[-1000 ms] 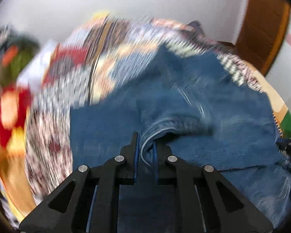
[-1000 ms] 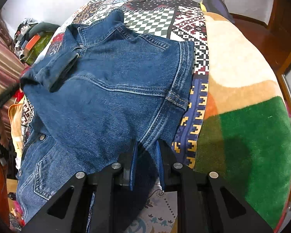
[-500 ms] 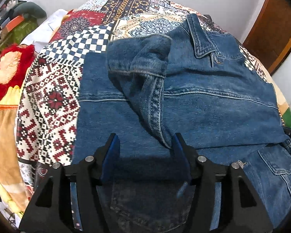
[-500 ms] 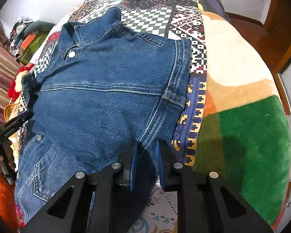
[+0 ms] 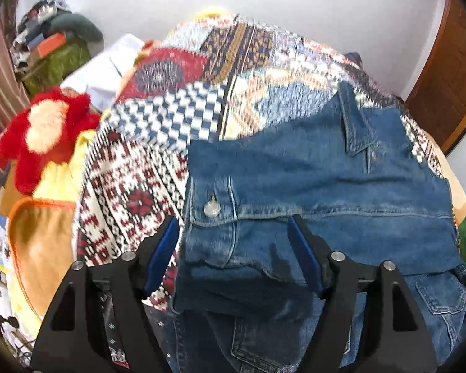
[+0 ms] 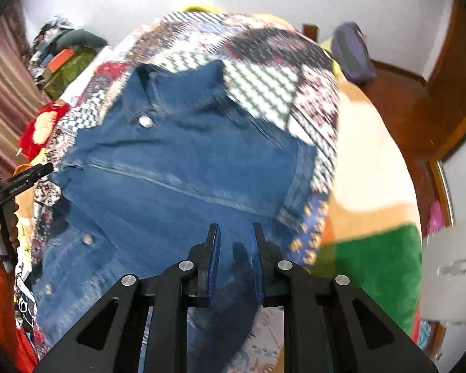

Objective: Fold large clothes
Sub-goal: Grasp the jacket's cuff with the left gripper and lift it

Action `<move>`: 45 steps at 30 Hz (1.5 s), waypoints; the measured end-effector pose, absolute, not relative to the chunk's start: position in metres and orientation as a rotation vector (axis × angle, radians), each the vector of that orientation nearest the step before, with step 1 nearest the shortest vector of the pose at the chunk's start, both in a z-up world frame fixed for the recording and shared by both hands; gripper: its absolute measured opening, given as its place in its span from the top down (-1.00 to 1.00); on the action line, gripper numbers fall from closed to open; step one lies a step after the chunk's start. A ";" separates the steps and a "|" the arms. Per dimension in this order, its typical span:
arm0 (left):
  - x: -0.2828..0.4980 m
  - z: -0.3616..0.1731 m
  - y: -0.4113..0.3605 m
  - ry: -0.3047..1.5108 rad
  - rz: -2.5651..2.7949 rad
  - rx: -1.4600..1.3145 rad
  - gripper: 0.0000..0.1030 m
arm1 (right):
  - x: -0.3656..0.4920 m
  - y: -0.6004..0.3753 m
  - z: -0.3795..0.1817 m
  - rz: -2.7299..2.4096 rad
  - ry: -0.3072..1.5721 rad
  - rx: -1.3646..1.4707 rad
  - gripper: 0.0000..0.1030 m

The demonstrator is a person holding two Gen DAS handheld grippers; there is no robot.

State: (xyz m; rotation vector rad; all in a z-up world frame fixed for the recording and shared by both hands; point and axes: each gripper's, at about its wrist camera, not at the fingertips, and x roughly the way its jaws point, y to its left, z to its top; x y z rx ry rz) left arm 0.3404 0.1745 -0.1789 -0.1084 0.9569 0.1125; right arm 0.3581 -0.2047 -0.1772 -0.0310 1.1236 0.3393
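Both grippers hover over the denim jacket [image 5: 310,186] (left fingers [image 5: 164,248] just widened, right fingers [image 6: 214,248] narrow).

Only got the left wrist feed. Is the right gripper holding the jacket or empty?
Observer: Holding. The right gripper is shut on a dark fold of the denim jacket, at its near edge.
Operator: Where does the jacket's side over there end?
Observer: On the patterned bedspread. A strip of it shows between the armhole seam and the fleece blanket with its cream, orange and green patches.
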 end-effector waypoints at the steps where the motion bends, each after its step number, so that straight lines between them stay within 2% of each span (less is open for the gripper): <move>1: 0.341 -0.175 0.172 0.945 0.098 -0.101 -0.52 | 0.362 -0.195 -0.175 0.357 1.117 -0.049 0.70; 6: 0.349 -0.175 0.146 0.945 -0.019 -0.041 -0.62 | 0.380 -0.150 -0.191 0.443 1.159 -0.125 0.70; 11: 0.363 -0.215 0.115 1.047 -0.079 0.058 -0.64 | 0.388 -0.120 -0.235 0.418 1.261 -0.268 0.70; 14: 0.361 -0.243 0.110 1.081 -0.072 0.134 -0.68 | 0.380 -0.116 -0.242 0.433 1.223 -0.344 0.70; 24: 0.334 -0.242 0.128 1.061 -0.088 0.108 -0.69 | 0.375 -0.125 -0.241 0.368 1.176 -0.434 0.70; 25: 0.332 -0.242 0.127 1.060 -0.079 0.124 -0.69 | 0.373 -0.127 -0.241 0.344 1.172 -0.459 0.60; 26: 0.331 -0.242 0.126 1.060 -0.072 0.136 -0.82 | 0.372 -0.130 -0.241 0.339 1.170 -0.461 0.53; 27: 0.329 -0.243 0.127 1.056 -0.042 0.156 -0.91 | 0.371 -0.134 -0.241 0.322 1.162 -0.462 0.26; 28: 0.328 -0.244 0.129 1.058 -0.024 0.162 -0.97 | 0.370 -0.138 -0.240 0.297 1.150 -0.466 -0.17; 30: 0.324 -0.248 0.137 1.079 -0.023 0.122 -0.97 | 0.370 -0.153 -0.238 0.235 1.120 -0.469 -0.62; 36: 0.307 -0.248 0.158 1.097 0.061 0.147 -0.96 | 0.369 -0.196 -0.229 0.226 1.178 -0.295 -0.62; 45: 0.314 -0.185 0.197 0.982 0.078 0.055 -0.96 | 0.366 -0.236 -0.179 0.252 1.066 -0.100 -0.62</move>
